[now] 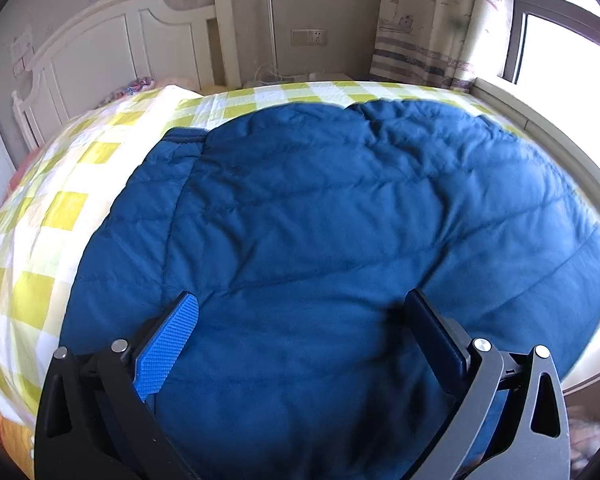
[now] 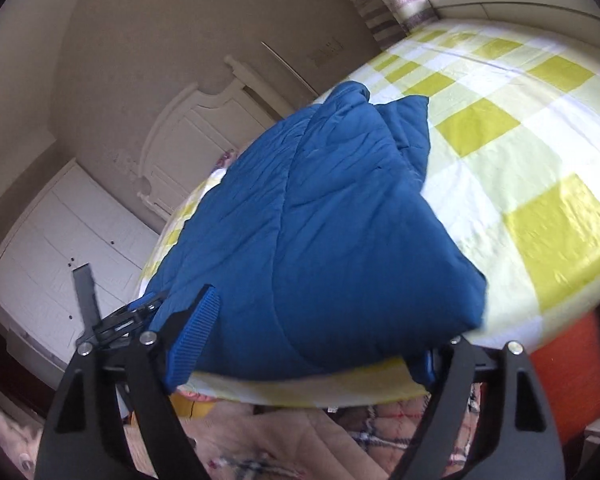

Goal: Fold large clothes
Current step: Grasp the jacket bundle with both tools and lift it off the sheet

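Padding and quilted seams mark the blue jacket (image 1: 340,220), a large puffy garment spread on a bed (image 1: 80,208) covered with a yellow-green and white checked sheet. In the left wrist view the jacket fills most of the mattress width; a band of bare sheet runs along its left side and a narrower strip shows beyond its far edge, toward the white headboard (image 1: 100,48). To the right the jacket reaches close to the bed's edge below the window (image 1: 560,40) and the patterned curtain (image 1: 432,20). In the right wrist view the jacket (image 2: 320,240) ends in a rounded, doubled-over corner near the bed's near edge, with a wide stretch of open checked sheet (image 2: 520,140) to its right and a white wardrobe (image 2: 60,240) standing to the left beyond the bed. The left gripper (image 1: 304,312) hangs over the near part of the jacket with its jaws spread wide, the blue ribbed pads (image 1: 168,344) standing apart on either side of the fabric and not pinching it. The right gripper (image 2: 324,344) sits at the near hem, its jaws wide and slightly opening; the jacket's corner lies between them, but whether a pad touches the cloth I cannot tell. The fabric is deep blue, softly wrinkled, with a ribbed cuff at the far left.
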Action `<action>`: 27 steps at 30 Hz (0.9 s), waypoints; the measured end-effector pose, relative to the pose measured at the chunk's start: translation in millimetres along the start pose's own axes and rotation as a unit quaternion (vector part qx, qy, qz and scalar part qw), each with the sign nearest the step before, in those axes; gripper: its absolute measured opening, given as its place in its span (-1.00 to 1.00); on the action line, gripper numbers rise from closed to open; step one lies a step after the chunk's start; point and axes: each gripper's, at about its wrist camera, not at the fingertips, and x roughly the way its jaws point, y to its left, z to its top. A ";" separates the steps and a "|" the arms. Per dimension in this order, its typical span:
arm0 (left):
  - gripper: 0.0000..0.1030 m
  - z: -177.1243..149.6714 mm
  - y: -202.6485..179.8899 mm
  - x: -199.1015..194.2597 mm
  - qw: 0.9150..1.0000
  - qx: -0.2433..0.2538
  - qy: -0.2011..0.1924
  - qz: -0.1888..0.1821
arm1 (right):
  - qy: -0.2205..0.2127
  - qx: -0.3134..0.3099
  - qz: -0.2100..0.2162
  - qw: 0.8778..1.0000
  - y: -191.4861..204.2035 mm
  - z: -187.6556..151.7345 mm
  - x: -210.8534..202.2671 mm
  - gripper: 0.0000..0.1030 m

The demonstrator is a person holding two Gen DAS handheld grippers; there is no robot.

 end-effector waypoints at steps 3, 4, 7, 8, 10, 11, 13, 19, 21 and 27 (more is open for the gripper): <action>0.91 31.1 -25.7 -17.3 0.998 0.045 -0.038 0.013 | 0.008 0.025 -0.030 0.999 13.6 18.4 21.8 0.66; 0.91 47.5 -32.7 -16.9 0.997 0.056 -0.044 0.022 | 0.004 0.031 -0.031 0.999 16.1 22.7 26.2 0.63; 0.91 100.8 -34.7 13.2 0.998 0.050 -0.019 0.034 | -0.036 0.030 -0.038 0.998 16.6 27.2 25.6 0.05; 0.91 113.9 -32.5 26.7 0.998 0.047 -0.010 0.051 | -0.049 0.026 -0.027 0.998 15.5 27.1 22.6 -0.03; 0.91 141.7 -22.3 67.2 0.996 0.030 0.026 0.077 | -0.059 0.022 -0.022 0.998 18.2 25.3 17.7 -0.17; 0.91 153.0 -14.5 96.8 0.993 0.014 0.059 0.097 | -0.067 0.006 -0.026 0.997 24.6 24.5 14.7 -0.18; 0.91 159.7 -2.3 136.4 0.987 -0.007 0.100 0.125 | -0.076 -0.020 -0.034 0.996 34.7 23.6 11.2 -0.20; 0.88 132.3 -3.8 86.9 0.997 0.009 0.046 0.067 | -0.093 -0.075 -0.047 0.992 59.6 25.9 3.2 -0.21; 0.89 105.9 -11.9 51.4 0.998 0.041 0.023 0.042 | -0.104 -0.090 -0.048 0.989 68.2 26.1 -2.2 -0.22; 0.91 -21.7 -42.2 -11.7 0.992 0.121 -0.012 0.030 | -0.130 -0.178 -0.051 0.974 130.4 23.3 -6.4 -0.22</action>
